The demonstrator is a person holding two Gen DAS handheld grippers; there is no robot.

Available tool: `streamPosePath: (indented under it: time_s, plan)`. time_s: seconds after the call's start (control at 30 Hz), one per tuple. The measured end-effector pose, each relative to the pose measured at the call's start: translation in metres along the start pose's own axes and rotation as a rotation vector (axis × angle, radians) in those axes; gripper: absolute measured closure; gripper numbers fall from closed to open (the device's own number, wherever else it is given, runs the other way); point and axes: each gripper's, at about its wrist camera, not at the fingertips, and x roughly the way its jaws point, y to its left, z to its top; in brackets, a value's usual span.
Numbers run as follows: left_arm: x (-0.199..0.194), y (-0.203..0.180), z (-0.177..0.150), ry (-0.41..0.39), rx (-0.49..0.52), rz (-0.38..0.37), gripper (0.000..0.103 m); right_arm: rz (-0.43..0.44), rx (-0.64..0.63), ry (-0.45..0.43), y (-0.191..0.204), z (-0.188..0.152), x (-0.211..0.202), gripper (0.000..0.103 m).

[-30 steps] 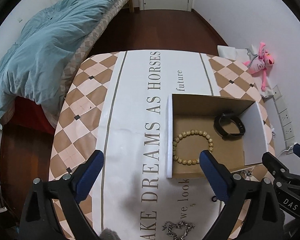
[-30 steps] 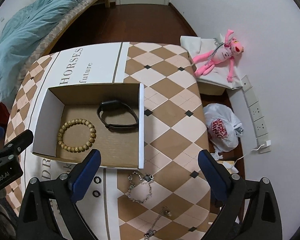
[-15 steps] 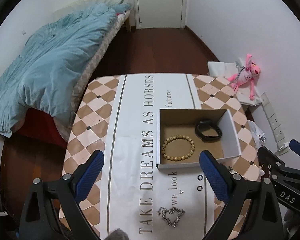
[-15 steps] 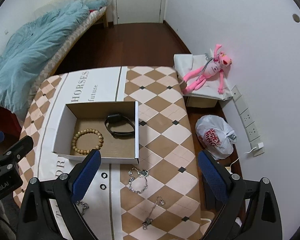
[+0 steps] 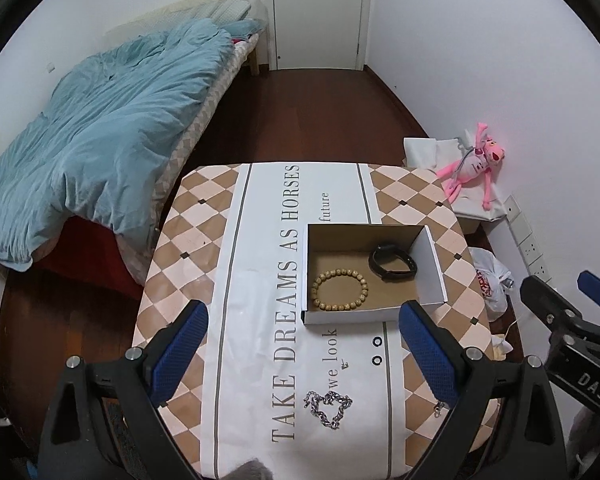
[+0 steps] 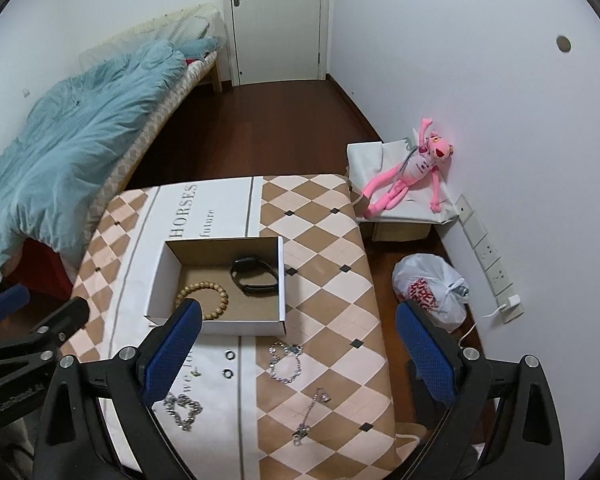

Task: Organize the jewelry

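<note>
An open cardboard box (image 5: 434,268) (image 6: 281,280) stands on the table and holds a wooden bead bracelet (image 5: 340,289) (image 6: 202,297) and a black band (image 5: 392,267) (image 6: 254,276). Loose on the cloth in front of it lie two small black rings (image 5: 377,351) (image 6: 229,364), a heart-shaped silver chain (image 5: 328,407) (image 6: 184,407), a jewelled silver bracelet (image 6: 285,362) and a thin chain (image 6: 310,414). My left gripper (image 5: 302,354) and right gripper (image 6: 298,352) both hover open high above the table, holding nothing.
The table (image 5: 188,272) wears a checked cloth with a white lettered runner. A bed with a blue duvet (image 5: 92,152) lies to the left. A pink plush toy (image 6: 412,172), a white plastic bag (image 6: 430,286) and wall sockets (image 6: 492,264) are on the right. A door (image 5: 316,16) stands at the back.
Both grippers have pulled up and back from the box, so the table looks smaller and more jewellery in front of the box has come into view. Nothing was picked up.
</note>
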Motion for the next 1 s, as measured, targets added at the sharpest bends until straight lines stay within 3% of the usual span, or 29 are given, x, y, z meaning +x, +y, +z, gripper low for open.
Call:
streamPosePath:
  time_s: [0.2, 0.4, 0.47, 0.57, 0.7, 0.83, 0.87, 0.9, 0.97, 1.0]
  plan:
    - [0.009, 0.005, -0.017, 0.010, -0.012, 0.010, 0.006, -0.014, 0.035, 0.098, -0.013, -0.028, 0.021, 0.004]
    - [0.041, 0.014, -0.061, 0.103, -0.001, 0.095, 0.006, 0.007, 0.121, 0.297, -0.036, -0.100, 0.074, 0.006]
    - [0.055, 0.017, -0.077, 0.154, -0.002, 0.109, 0.006, 0.024, 0.180, 0.348, -0.049, -0.122, 0.094, 0.017]
    - [0.073, 0.019, -0.096, 0.205, -0.003, 0.133, 0.006, 0.017, 0.251, 0.352, -0.068, -0.139, 0.117, 0.030]
    - [0.093, 0.018, -0.110, 0.249, -0.010, 0.156, 0.006, 0.019, 0.289, 0.345, -0.078, -0.147, 0.144, 0.040]
    - [0.108, 0.019, -0.117, 0.283, -0.016, 0.175, 0.006, 0.003, 0.248, 0.306, -0.071, -0.142, 0.157, 0.048]
    - [0.110, 0.019, -0.119, 0.289, -0.016, 0.181, 0.006, -0.003, 0.226, 0.295, -0.066, -0.139, 0.159, 0.059]
    - [0.111, 0.020, -0.120, 0.292, -0.014, 0.185, 0.006, -0.013, 0.202, 0.285, -0.062, -0.137, 0.160, 0.063]
    - [0.111, 0.022, -0.123, 0.302, -0.018, 0.183, 0.006, -0.005, 0.178, 0.281, -0.057, -0.135, 0.161, 0.092]
    - [0.112, 0.023, -0.124, 0.306, -0.020, 0.180, 0.006, -0.002, 0.163, 0.280, -0.054, -0.135, 0.161, 0.093]
